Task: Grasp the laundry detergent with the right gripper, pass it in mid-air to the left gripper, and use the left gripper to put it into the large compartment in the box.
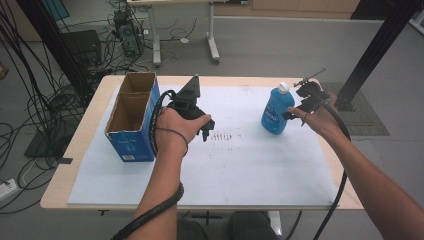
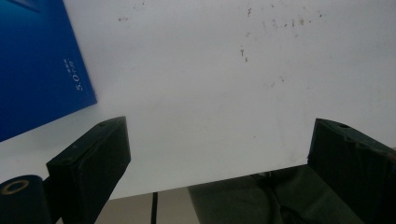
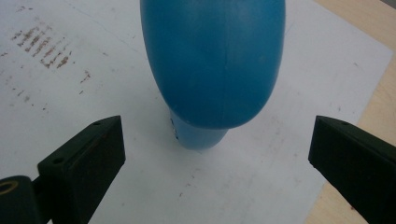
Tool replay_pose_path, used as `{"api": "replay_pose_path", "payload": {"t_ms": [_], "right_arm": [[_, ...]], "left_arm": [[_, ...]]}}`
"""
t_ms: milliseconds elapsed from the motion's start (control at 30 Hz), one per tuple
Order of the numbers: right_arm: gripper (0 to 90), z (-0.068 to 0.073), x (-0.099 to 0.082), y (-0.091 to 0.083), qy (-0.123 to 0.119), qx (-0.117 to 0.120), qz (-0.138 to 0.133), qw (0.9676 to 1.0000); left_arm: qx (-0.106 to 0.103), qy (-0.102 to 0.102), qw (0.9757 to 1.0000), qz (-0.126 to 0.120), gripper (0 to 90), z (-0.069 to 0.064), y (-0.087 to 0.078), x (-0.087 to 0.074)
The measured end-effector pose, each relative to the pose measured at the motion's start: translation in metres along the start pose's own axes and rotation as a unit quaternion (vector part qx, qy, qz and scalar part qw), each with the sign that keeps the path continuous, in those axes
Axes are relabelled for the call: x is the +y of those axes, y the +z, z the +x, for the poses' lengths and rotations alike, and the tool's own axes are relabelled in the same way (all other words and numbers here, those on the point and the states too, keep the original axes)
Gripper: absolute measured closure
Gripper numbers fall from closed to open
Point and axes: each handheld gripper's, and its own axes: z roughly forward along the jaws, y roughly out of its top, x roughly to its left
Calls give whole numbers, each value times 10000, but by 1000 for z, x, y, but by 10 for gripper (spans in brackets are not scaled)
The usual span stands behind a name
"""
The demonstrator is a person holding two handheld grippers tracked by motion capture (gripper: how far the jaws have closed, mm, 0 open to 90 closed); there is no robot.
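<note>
A blue bottle [image 1: 277,111] with a white cap stands upright on the right part of the white mat [image 1: 250,165]. My right gripper [image 1: 296,111] is just to the bottle's right, open. In the right gripper view the bottle [image 3: 212,60] rises ahead, centred between the two wide-apart jaws of the right gripper [image 3: 217,125], and neither jaw touches it. An open-topped blue cardboard box [image 1: 131,119] stands at the mat's left. My left gripper [image 1: 205,127] hovers just right of the box. In the left gripper view it [image 2: 219,128] is open over bare mat, with the box wall [image 2: 37,65] at upper left.
The mat covers most of a wooden table [image 1: 70,165]. Scuff marks [image 1: 225,137] dot the mat's middle. A black frame post [image 1: 380,45] stands beyond the table's right corner. Cables and desk legs [image 1: 155,45] lie on the floor behind.
</note>
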Motion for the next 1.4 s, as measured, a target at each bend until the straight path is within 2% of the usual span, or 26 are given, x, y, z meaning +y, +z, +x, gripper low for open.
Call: {"api": "replay_pose_path", "payload": {"t_ms": [233,400,533,667,933,1400], "right_arm": [[33,3,-4,11,-63,-85,-283,9995],[30,4,-8,19,-48,-49,-345,9994],[30,5,-10,25,-84,-47,-547,9985],[29,6,-13,29,-122,-23,-605,9981],[23,7,-20,39,-38,-21,-877,9961],[22,9,-26,50,6,-11,-1159,9933]], "left_arm": [[13,1,10000,30,62,3,3,0],[65,34,10000,54,62,1,5,1],[86,99,9999,20,63,-1,7,2],[86,119,9999,29,62,-2,7,3],[83,142,9998,78,62,-4,11,4],[84,208,9997,75,62,-6,12,6]]}}
